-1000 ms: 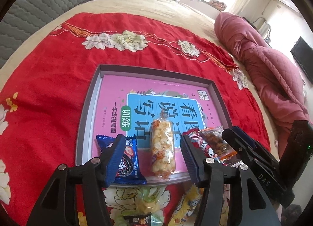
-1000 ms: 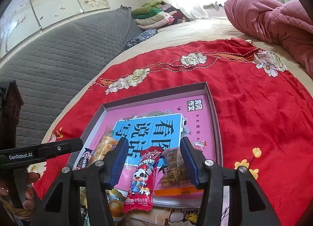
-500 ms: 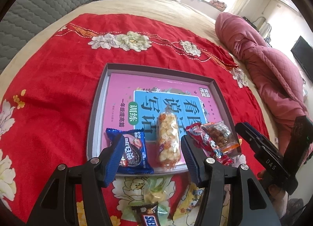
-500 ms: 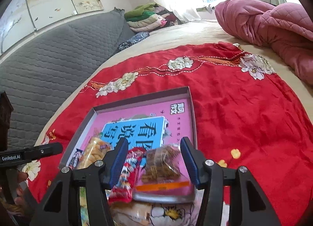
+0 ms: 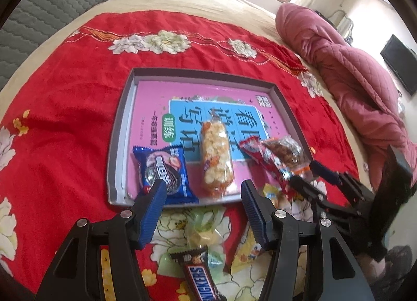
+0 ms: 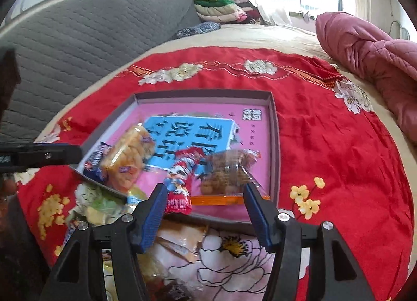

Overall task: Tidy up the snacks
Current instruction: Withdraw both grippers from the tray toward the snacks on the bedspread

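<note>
Left wrist view: the left gripper (image 5: 203, 196) is hanging wide open with nothing between its blue pads, just above a Snickers bar (image 5: 199, 275) and a pale green packet (image 5: 202, 225) lying on the red floral cloth (image 5: 65, 124). Beyond it, the grey tray (image 5: 116, 144) is carrying a pink book with large Chinese characters, a blue Oreo pack (image 5: 164, 170), a clear puffed-rice bar (image 5: 216, 160), a red cartoon-figure packet (image 5: 263, 157) and a clear packet of brown snacks (image 5: 285, 148). The right gripper (image 6: 203, 196) is likewise gaping open and empty, poised at the tray's near edge over the brown snacks' orange seal.
</note>
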### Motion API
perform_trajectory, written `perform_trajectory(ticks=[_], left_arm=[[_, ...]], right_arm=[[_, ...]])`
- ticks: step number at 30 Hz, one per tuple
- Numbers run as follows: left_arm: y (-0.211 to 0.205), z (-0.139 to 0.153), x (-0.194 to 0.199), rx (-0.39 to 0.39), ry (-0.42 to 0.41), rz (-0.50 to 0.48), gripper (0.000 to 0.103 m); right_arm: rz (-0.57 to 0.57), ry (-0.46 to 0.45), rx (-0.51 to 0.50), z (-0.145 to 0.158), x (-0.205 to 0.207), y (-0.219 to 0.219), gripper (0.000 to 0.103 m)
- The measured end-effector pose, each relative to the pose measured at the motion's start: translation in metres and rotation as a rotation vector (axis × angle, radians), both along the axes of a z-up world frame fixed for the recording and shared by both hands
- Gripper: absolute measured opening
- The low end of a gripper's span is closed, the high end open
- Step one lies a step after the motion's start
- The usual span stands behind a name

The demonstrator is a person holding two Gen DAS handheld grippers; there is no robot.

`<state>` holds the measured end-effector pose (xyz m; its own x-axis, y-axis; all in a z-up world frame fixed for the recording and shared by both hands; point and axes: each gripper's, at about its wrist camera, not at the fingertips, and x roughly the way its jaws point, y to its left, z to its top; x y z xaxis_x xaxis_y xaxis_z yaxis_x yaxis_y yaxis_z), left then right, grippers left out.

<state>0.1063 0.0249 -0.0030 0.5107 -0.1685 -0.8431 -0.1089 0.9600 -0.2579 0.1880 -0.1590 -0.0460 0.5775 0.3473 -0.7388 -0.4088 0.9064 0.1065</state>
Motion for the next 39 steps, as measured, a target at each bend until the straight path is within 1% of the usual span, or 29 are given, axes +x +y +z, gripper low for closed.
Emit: perform_trajectory(ticks=[7, 9, 13, 16, 22, 26, 32, 39], left_arm=[[-0.004, -0.005, -0.006, 0.001, 0.015, -0.02, 0.061], [-0.005, -0.004, -0.007, 0.003, 0.015, -0.025, 0.061], [-0.004, -0.003, -0.009, 0.004, 0.017, -0.024, 0.061], [-0.003, -0.002, -0.01, 0.004, 0.015, -0.02, 0.061], [0.004, 0.004, -0.013, -0.004, 0.003, -0.011, 0.061], [0.008, 0.007, -0.014, -0.009, -0.005, -0.008, 0.061], [0.012, 0.011, -0.018, -0.013, -0.011, -0.01, 0.062], [0.017, 0.009, -0.023, -0.017, 0.002, -0.009, 0.062]], right_arm=[[-0.057, 0.016, -0.015, -0.009, 0.009, -0.011, 0.06], [-0.057, 0.016, -0.007, -0.01, 0.01, -0.011, 0.06], [-0.05, 0.003, -0.039, -0.013, 0.011, -0.006, 0.06], [-0.051, 0.001, -0.037, -0.013, 0.012, -0.005, 0.06], [-0.087, -0.022, 0.061, 0.003, 0.005, -0.02, 0.061], [-0.129, -0.019, 0.119, 0.013, -0.003, -0.028, 0.063], [-0.176, -0.002, 0.155, 0.021, -0.016, -0.036, 0.064], [-0.213, 0.03, 0.206, 0.025, -0.036, -0.048, 0.064]])
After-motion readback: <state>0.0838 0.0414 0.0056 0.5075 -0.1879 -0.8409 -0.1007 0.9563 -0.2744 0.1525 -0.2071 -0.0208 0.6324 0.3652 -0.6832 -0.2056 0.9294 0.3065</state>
